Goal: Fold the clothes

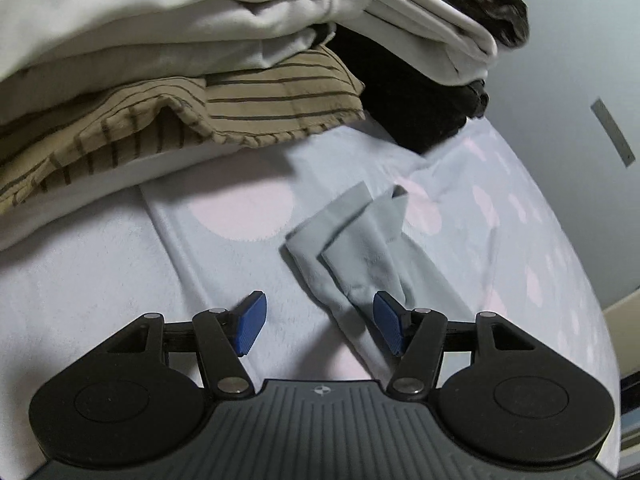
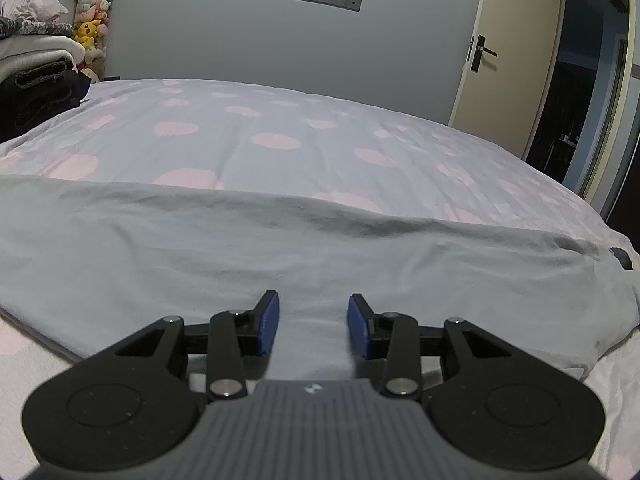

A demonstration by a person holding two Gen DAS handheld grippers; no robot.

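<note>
Only the left view shows the folded pile beside a twisted sleeve; the right shows the grey garment spread flat on the bed. Left claw and right claw gape, holding nothing.

The grey garment is soft, matt cloth with fine creases. The bedsheet looks like smooth cotton. The left gripper has matt black plastic arms, blue ribbed pads and shiny metal rivets.
</note>
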